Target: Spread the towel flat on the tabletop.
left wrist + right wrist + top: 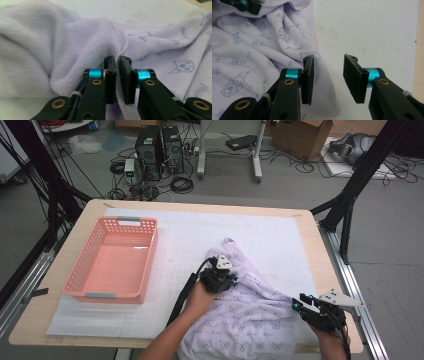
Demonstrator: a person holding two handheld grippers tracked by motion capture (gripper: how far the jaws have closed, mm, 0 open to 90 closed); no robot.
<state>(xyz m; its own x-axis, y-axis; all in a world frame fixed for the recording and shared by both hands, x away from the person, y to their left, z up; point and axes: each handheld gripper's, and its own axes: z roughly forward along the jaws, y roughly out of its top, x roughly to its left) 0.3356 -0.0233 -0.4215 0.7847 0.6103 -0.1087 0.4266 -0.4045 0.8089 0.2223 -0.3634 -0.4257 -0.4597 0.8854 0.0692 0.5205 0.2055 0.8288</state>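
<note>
A lavender towel (pixel 250 317) printed with small cat faces lies rumpled on the white mat, at the near right of the table. My left gripper (pixel 231 282) rests on the towel's upper left part. In the left gripper view that gripper (pixel 117 60) is shut on the towel's (pixel 50 50) stitched hem, which runs up between the pads. My right gripper (pixel 298 303) stands open at the towel's right edge. Its left jaw lies over a towel (pixel 249 55) corner and its right jaw over bare mat (pixel 372 30), the pads pressing on nothing (pixel 329 60). The left gripper (pixel 244 5) shows at the top left of that view.
A pink plastic basket (pixel 120 223), with nothing in it, stands on the left side of the mat (pixel 280 232). The wooden table's (pixel 55 270) right edge lies close to my right hand. Beyond the table are computer towers, cables and cardboard boxes on the floor.
</note>
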